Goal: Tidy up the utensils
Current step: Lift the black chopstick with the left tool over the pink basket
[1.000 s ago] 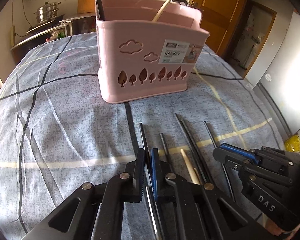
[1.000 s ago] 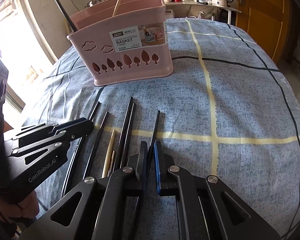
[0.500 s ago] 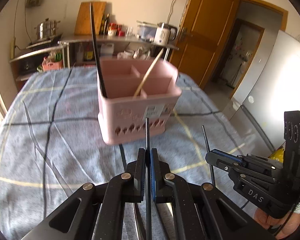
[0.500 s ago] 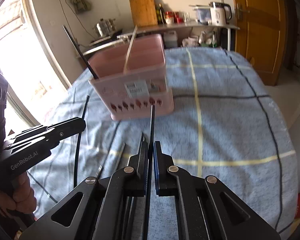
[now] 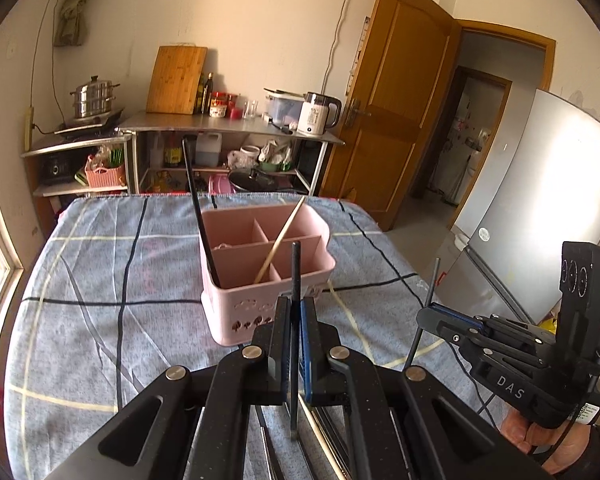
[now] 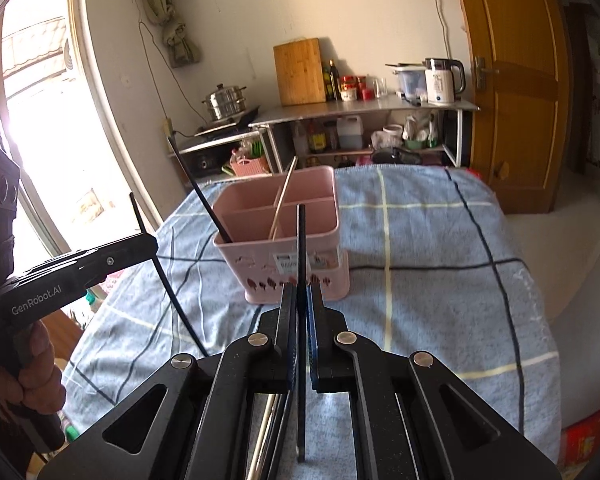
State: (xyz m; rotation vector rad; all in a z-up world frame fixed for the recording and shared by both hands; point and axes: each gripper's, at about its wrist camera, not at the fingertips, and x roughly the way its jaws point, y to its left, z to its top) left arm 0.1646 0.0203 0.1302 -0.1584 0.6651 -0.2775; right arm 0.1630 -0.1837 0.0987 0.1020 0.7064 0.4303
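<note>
Mid-transfer: the left tool [image 5: 295, 344] and the right tool [image 6: 299, 336] are each clamped on a black chopstick [image 5: 295, 280], lifted above the worktop [image 5: 100, 280]. The pink basket [image 5: 236, 304] sits at twelve o'clock; next, I'd judge, tip each stick into a compartment.

Black gripper [image 5: 295, 312] — blue pads, silver screws

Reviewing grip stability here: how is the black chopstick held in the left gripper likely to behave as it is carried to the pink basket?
The black chopstick looks stiff: it stands straight, with no sag, above the left gripper. It is probably light, being so thin. Pinched at one narrow spot by the shut jaws, it might pivot or slip if its tip bumps the pink basket.
</note>
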